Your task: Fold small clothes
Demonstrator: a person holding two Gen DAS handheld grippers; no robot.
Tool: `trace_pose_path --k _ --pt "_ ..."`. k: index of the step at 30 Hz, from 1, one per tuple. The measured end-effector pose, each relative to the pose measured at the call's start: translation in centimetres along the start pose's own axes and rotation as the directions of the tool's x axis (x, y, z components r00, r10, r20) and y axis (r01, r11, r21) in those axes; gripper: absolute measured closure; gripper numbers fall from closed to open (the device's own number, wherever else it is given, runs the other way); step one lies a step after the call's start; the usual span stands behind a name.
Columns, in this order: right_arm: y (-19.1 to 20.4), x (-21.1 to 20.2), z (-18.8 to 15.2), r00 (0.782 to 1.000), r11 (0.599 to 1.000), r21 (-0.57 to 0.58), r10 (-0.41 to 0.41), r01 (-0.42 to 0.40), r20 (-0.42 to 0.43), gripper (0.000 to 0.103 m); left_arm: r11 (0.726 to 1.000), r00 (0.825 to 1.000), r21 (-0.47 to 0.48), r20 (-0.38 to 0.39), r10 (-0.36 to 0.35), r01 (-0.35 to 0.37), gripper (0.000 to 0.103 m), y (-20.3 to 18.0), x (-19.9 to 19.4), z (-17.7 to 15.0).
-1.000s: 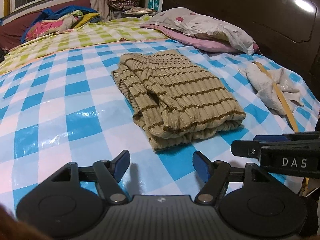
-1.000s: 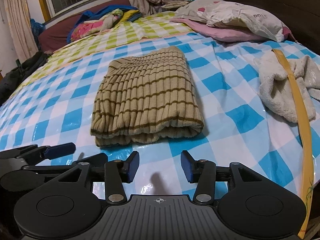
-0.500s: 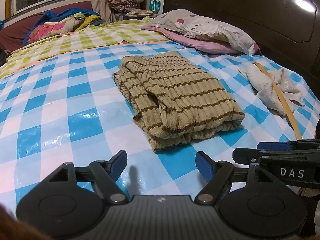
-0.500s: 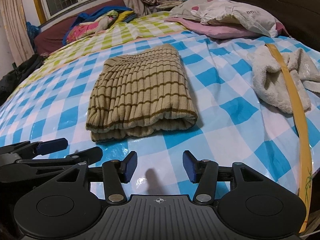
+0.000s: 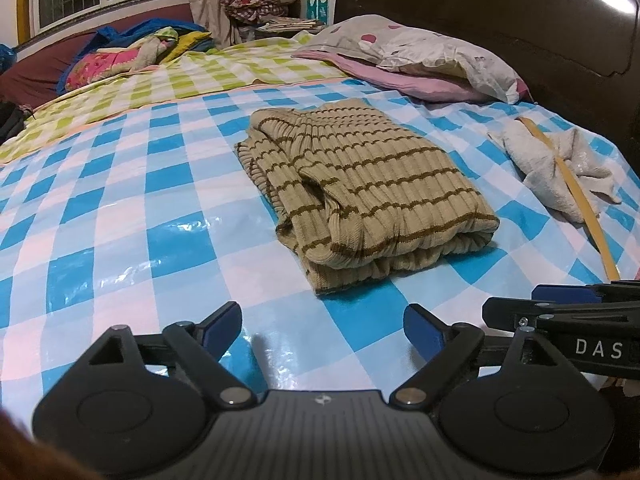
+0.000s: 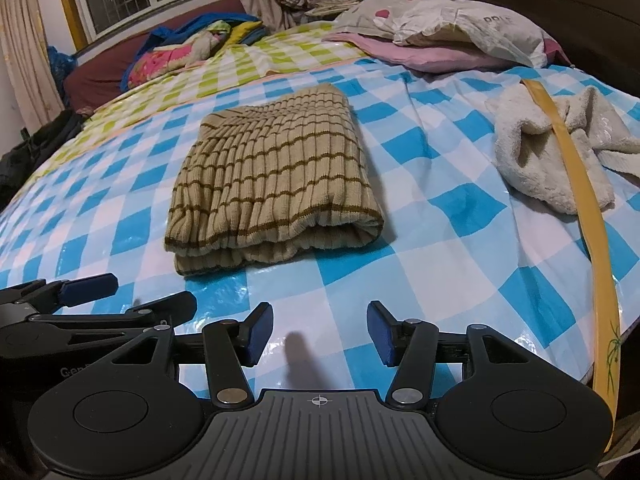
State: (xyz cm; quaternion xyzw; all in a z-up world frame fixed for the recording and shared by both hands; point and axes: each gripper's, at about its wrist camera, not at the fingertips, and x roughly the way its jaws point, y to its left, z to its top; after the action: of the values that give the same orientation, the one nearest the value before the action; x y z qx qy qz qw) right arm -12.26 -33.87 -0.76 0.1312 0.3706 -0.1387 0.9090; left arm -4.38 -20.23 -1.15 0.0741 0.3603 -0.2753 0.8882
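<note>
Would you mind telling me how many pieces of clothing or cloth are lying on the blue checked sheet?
2: the folded striped sweater in the middle, and a crumpled white cloth to its right, under a yellow strip. More may lie outside the view.

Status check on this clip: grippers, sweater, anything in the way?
Left gripper open, empty. Right gripper open, empty. Striped sweater folded on checkered sheet, untouched. White towel and yellow strip off right, clear.
</note>
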Motion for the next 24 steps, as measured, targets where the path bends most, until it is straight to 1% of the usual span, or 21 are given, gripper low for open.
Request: trace_pose_path --k 10,24 --pt "-0.2 -0.1 -0.3 1.000 1.000 0.002 -0.001 0.001 -0.001 0.051 1.000 1.000 0.011 -0.008 0.029 -0.029 0.003 -0.3 0.0 -0.3" --pt "-0.5 -0.2 -1.2 1.000 1.000 0.021 0.000 0.000 0.003 0.050 0.999 0.999 0.016 -0.011 0.039 -0.039 0.001 -0.5 -0.1 -0.6"
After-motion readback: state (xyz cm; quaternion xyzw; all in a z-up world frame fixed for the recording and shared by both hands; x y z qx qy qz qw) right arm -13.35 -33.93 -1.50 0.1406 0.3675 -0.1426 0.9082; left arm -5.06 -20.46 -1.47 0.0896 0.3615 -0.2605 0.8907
